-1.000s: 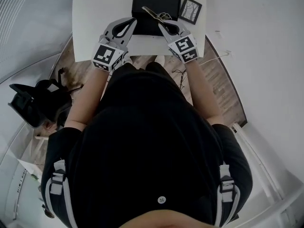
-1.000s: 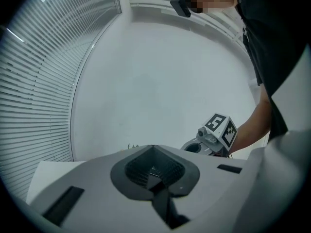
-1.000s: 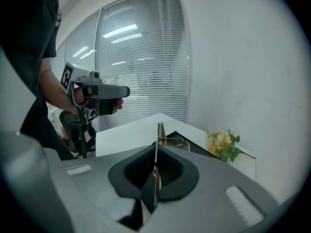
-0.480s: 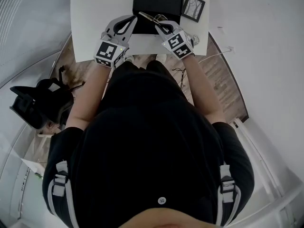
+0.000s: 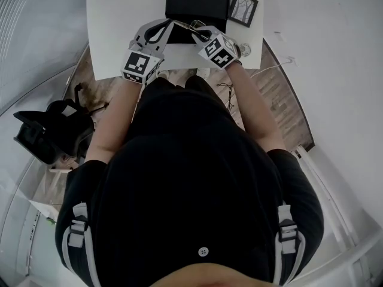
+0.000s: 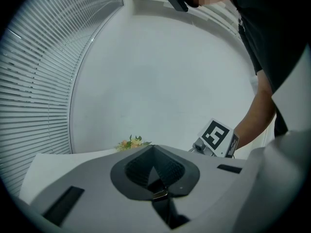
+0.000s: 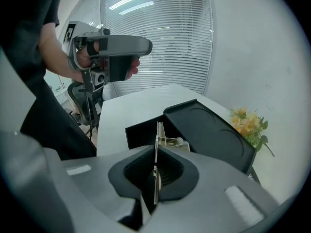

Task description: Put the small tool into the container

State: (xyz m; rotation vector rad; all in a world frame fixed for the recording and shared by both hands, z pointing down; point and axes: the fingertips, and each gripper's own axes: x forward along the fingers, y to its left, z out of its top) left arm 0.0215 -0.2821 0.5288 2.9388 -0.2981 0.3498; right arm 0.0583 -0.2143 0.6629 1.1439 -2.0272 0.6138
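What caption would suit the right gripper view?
Right gripper holds a thin metal tool over an open black box.

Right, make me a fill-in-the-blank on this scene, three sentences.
1. The right gripper is ____ on the small tool.
2. The container is coloured ____.
3. In the head view, the picture frame sits to the container's ____.
Missing words: shut; black; right.
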